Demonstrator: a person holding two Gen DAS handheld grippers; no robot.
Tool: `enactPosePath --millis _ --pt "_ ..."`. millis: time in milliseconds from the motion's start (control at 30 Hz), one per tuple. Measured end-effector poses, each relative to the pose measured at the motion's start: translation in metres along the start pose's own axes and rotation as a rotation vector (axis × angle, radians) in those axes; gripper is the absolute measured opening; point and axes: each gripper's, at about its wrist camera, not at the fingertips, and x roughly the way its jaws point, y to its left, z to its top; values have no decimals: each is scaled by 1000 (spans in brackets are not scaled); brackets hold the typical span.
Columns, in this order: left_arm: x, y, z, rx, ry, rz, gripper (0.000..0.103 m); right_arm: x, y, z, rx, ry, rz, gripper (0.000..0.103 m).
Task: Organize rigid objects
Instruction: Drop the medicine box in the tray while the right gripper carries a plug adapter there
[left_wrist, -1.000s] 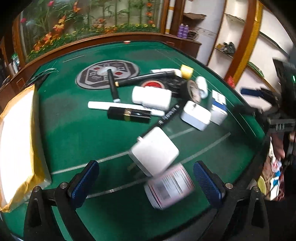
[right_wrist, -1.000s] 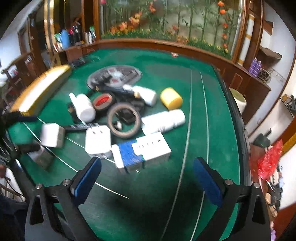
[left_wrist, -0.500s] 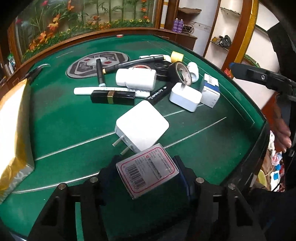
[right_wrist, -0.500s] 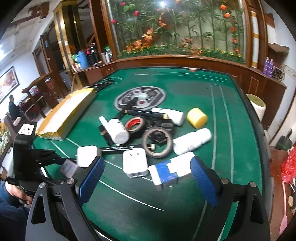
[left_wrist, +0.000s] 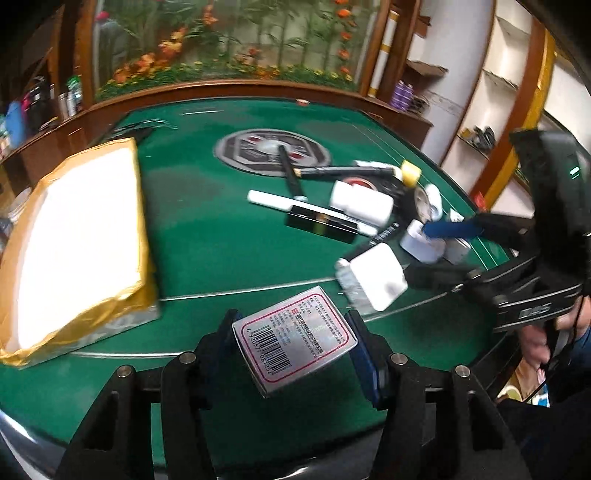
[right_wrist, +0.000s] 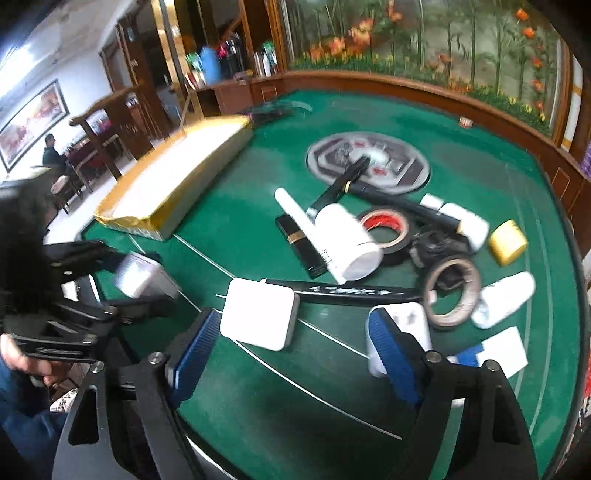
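My left gripper (left_wrist: 295, 347) is shut on a small silver box with a barcode label (left_wrist: 295, 339) and holds it above the green table (left_wrist: 207, 236); the box also shows in the right wrist view (right_wrist: 142, 277). My right gripper (right_wrist: 295, 350) is open, its blue pads either side of a white square charger (right_wrist: 260, 317) lying on the felt. The right gripper also shows in the left wrist view (left_wrist: 439, 251) beside that charger (left_wrist: 373, 278). A gold-sided open box (left_wrist: 74, 229) lies on the table's left.
A pile lies mid-table: a white bottle (right_wrist: 345, 240), tape rolls (right_wrist: 384, 230), black pens (right_wrist: 354, 291), a black lipstick case (right_wrist: 301, 245), a white adapter (right_wrist: 406, 328), a yellow cap (right_wrist: 508, 242), a blue-white box (right_wrist: 495, 350). A round grey emblem (right_wrist: 369, 162) marks the centre.
My left gripper closed on the silver box, lifted it and swung left toward the gold box. My right gripper moved in low over the white charger.
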Motion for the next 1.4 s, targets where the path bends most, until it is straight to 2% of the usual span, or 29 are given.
enactPosePath --millis 100,167,233,433,467,533,700,900,1000,1133,1267,1400 --pt "-8 9 -3 -16 -20 16 60 22 4 3 17 65 -16 77" --pt "-8 13 -4 -24 -23 21 60 32 6 3 36 96 11 70" --pt "-9 17 -6 -34 -26 31 60 37 10 3 49 105 37 70" --pt "-12 26 -8 -50 -44 33 60 44 26 7 29 119 -4 69" --pt "-13 27 -8 -52 -48 33 60 47 28 6 26 129 -19 60" --pt "-14 29 -9 -51 -55 36 60 50 27 7 38 147 -16 56" --pt "-20 38 -8 -64 -74 40 60 41 25 4 40 130 14 56" --pt "-34 54 -1 -90 -113 60 60 19 34 16 4 61 50 56" --pt "-42 67 5 -99 -137 92 60 15 37 32 0 36 77 56" --pt "-47 97 19 -140 -151 149 60 15 50 66 5 21 157 56" --pt "-46 124 33 -170 -152 196 60 22 80 109 -37 -8 197 56" --pt "-37 158 57 -190 -127 252 61 48 105 160 -43 5 227 56"
